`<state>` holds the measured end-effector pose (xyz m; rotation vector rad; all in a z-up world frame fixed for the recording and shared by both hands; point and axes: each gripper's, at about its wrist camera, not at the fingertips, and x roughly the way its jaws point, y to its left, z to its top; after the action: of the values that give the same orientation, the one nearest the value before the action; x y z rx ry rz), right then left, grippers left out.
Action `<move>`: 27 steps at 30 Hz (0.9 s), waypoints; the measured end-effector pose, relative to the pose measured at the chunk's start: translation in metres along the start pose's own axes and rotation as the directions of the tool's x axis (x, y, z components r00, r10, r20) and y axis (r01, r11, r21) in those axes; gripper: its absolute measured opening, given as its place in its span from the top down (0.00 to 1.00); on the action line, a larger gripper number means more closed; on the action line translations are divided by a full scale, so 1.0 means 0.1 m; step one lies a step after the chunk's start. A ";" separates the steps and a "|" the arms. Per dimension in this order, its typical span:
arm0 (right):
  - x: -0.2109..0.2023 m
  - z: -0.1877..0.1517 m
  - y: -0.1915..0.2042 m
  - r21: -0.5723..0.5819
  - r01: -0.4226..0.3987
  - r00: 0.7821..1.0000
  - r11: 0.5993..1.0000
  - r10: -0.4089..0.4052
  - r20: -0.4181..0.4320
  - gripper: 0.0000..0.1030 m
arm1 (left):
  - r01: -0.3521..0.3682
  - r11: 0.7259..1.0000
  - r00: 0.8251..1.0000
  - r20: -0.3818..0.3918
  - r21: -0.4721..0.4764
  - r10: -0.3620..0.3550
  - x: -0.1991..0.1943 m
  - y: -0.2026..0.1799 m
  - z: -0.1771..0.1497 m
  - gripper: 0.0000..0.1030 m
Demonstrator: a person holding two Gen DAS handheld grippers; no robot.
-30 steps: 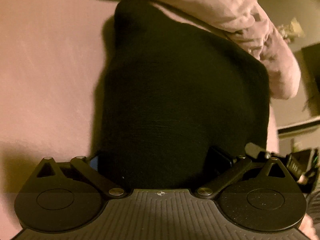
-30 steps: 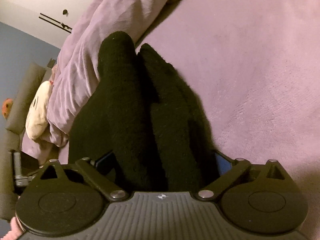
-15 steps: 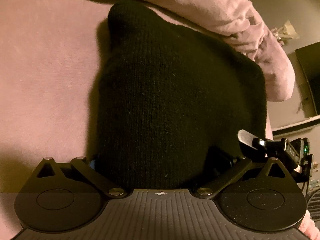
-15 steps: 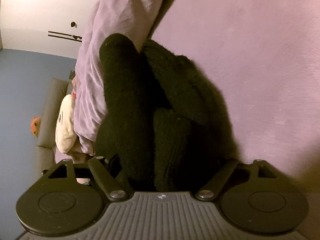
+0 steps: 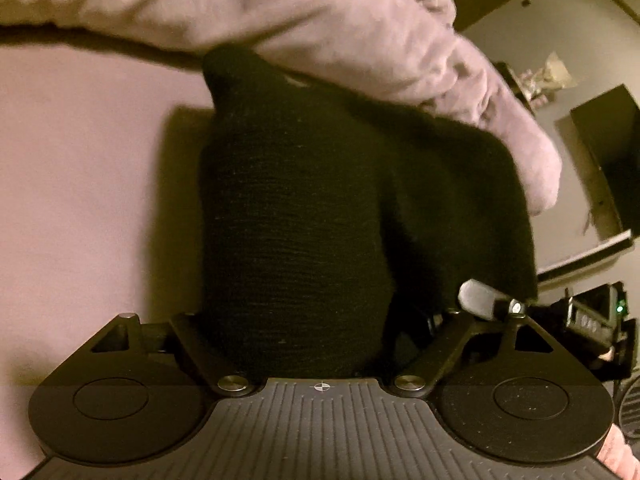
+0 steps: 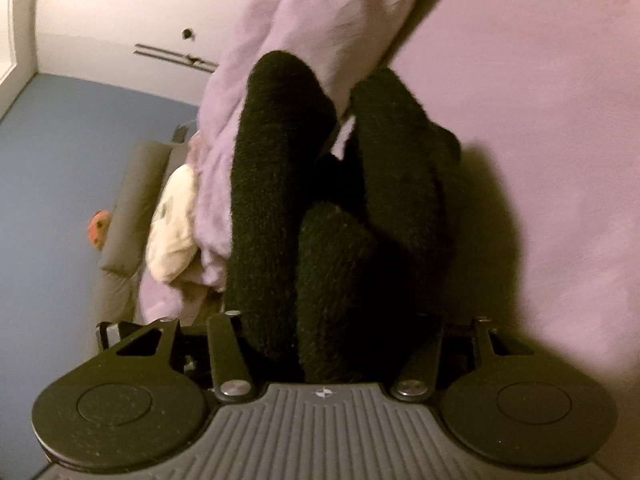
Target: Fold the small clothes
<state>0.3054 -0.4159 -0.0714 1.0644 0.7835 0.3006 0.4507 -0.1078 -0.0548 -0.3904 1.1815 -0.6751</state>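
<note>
Two grippers, left and right, each clamp a black knit garment, apparently socks, lifted above the pink bed. Matching the edges before lowering would help; open bed lies on one side, a rumpled blanket crowds the other.

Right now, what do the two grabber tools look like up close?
Both look alike. The left gripper has a dark grey ribbed plate with a tiny white cross mark, two black round discs at its sides, and black link bars joined by shiny silver bolts. The right gripper has the same ribbed plate, discs, bars and bolts. No cables show on either. Their fingertips are hidden by black fabric.
</note>
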 end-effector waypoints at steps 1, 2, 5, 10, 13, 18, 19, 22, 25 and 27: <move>0.02 -0.02 0.05 -0.006 -0.011 1.000 1.000 0.011 -0.011 0.50 | -0.010 1.000 1.000 0.012 0.002 0.010 -0.08 0.01 0.00 0.17; 0.05 -0.05 0.10 -0.010 -0.018 1.000 1.000 0.018 -0.018 0.50 | -0.020 1.000 1.000 0.022 0.003 0.020 -0.17 0.04 0.00 0.17; 0.13 -0.15 0.22 -0.022 -0.056 0.998 0.998 0.055 -0.040 0.50 | -0.051 0.999 0.998 0.036 -0.015 0.052 -0.42 0.15 -0.04 0.17; 0.36 -0.35 0.29 -0.068 -0.012 0.994 0.998 0.005 -0.108 0.37 | -0.218 0.976 0.974 0.057 -0.012 0.218 -0.52 0.38 -0.15 0.09; 0.40 -0.47 0.24 -0.104 0.152 0.981 0.983 -0.163 -0.103 0.34 | -0.373 0.928 0.927 0.047 0.007 0.372 -0.52 0.48 -0.23 0.10; -0.09 -0.68 0.49 -0.180 0.309 0.948 0.934 -0.287 0.139 0.30 | -0.459 0.887 0.873 0.212 0.049 0.440 -0.86 0.34 -0.48 0.08; -0.16 -0.79 0.62 -0.234 0.357 0.928 0.904 -0.314 0.200 0.31 | -0.473 0.879 0.863 0.235 0.064 0.447 -0.89 0.31 -0.54 0.07; -0.19 -1.19 1.01 -0.414 0.422 0.902 0.806 -0.329 0.279 0.48 | -0.472 0.879 0.864 0.236 0.070 0.445 -0.88 0.24 -0.69 0.07; -0.04 -1.43 1.27 -0.546 0.456 0.890 0.703 -0.338 0.307 0.59 | -0.443 0.895 0.882 0.201 0.043 0.427 -0.86 0.25 -0.83 0.07; 0.09 -1.47 1.34 -0.597 0.492 0.870 0.633 -0.361 0.335 0.63 | -0.419 0.908 0.893 0.189 0.012 0.409 -0.84 0.29 -0.88 0.07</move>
<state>0.2271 -0.2490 0.0043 0.1869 0.6547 0.0487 0.3576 -0.0248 -0.0433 -0.1409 1.0254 -0.2889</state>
